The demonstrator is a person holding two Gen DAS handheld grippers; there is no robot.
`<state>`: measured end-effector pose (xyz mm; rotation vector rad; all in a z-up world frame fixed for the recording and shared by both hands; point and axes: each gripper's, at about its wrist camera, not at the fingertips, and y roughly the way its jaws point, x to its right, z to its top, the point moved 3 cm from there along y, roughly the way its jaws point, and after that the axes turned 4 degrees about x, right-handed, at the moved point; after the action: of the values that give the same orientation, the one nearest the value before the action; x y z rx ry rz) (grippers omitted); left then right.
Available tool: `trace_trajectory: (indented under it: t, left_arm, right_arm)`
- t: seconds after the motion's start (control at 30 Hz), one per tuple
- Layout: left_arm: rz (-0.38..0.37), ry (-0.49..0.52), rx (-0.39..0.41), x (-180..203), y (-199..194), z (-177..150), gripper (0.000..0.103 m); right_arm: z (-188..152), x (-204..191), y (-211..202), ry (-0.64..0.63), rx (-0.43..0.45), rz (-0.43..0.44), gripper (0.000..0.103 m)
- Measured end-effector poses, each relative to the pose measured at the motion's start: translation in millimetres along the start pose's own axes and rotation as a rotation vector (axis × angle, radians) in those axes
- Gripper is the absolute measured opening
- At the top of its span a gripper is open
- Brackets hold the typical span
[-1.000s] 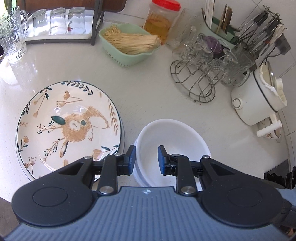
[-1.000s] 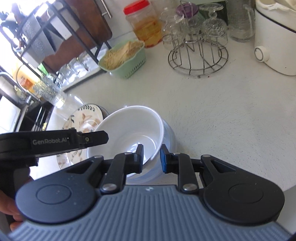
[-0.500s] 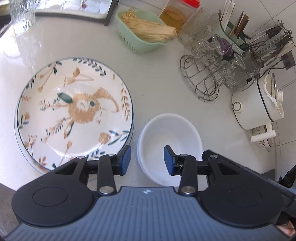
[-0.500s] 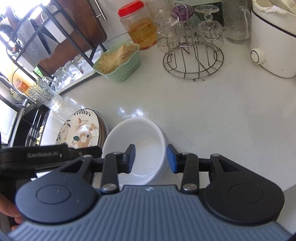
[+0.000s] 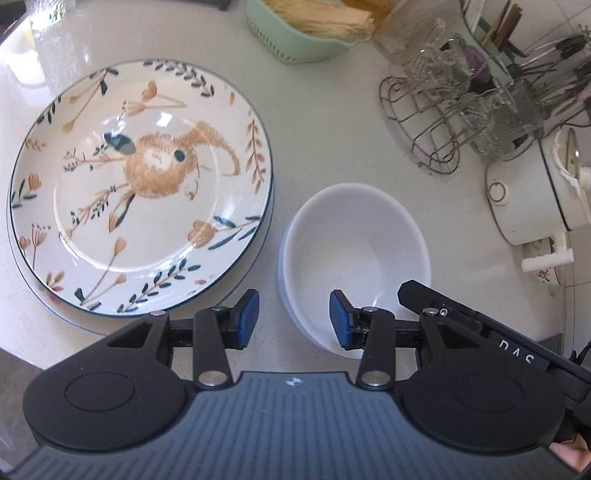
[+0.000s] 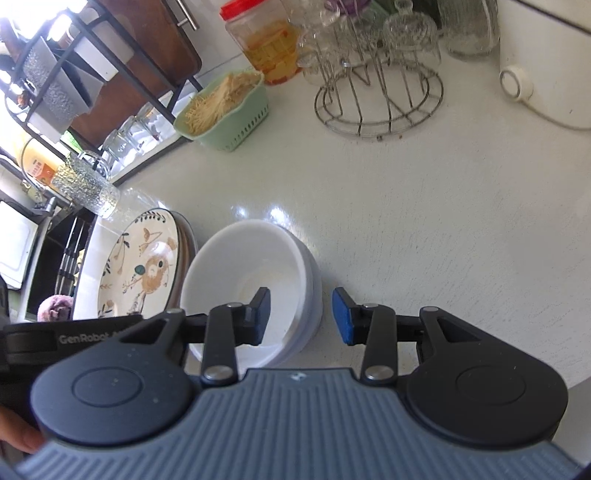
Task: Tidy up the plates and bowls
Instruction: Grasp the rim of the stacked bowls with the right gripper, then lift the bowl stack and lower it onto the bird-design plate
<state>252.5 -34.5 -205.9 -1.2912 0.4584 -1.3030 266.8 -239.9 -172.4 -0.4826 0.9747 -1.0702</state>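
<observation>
A stack of white bowls (image 5: 354, 240) stands on the pale counter, the top one nested in the one below. Left of it lies a stack of flowered plates with a rabbit picture (image 5: 140, 184). My left gripper (image 5: 293, 319) is open and straddles the bowls' near-left rim without pressing on it. In the right wrist view the bowls (image 6: 255, 273) sit beside the plates (image 6: 144, 266). My right gripper (image 6: 301, 317) is open too, one finger over the bowl's inside and the other outside its right wall. The left gripper's body (image 6: 74, 338) shows at that view's left.
A green basket of dry noodles (image 5: 306, 33), a wire rack of glasses (image 5: 461, 110) and a white pot (image 5: 532, 199) stand behind the bowls. A red-lidded jar (image 6: 266, 44) and a textured glass jug (image 6: 85, 184) stand further back. The counter's edge runs just below the plates.
Both grippers held the tilted top bowl by its rim a second ago. Their jaws have since spread, and the bowl now rests level in the lower one. The left gripper has sunk closer.
</observation>
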Motion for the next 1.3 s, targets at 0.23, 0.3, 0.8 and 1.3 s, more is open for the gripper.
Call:
trace_trajectory:
  t: [0.23,0.3,0.8,1.3]
  left_arm:
    - [0.01,-0.027,0.009,2.7,10.6,-3.0,0.046]
    - [0.041,0.004,0.013,7.7,14.9,-3.0,0.046]
    - [0.003,0.074,-0.001,25.7,10.5,1.4,0.037]
    - [-0.042,0.204,0.024,45.2,-51.6,17.0,0.038]
  right_arm:
    - [-3.4,4.8,17.7,-0.016,-0.061,0.044,0.039]
    - [-4.2,5.3,22.4,-0.023,-0.076,0.055,0.039]
    - [-2.5,6.3,12.7,-0.011,-0.038,0.076,0.031]
    - [4.3,-25.3,-40.4,-0.009,0.102,0.041,0.031]
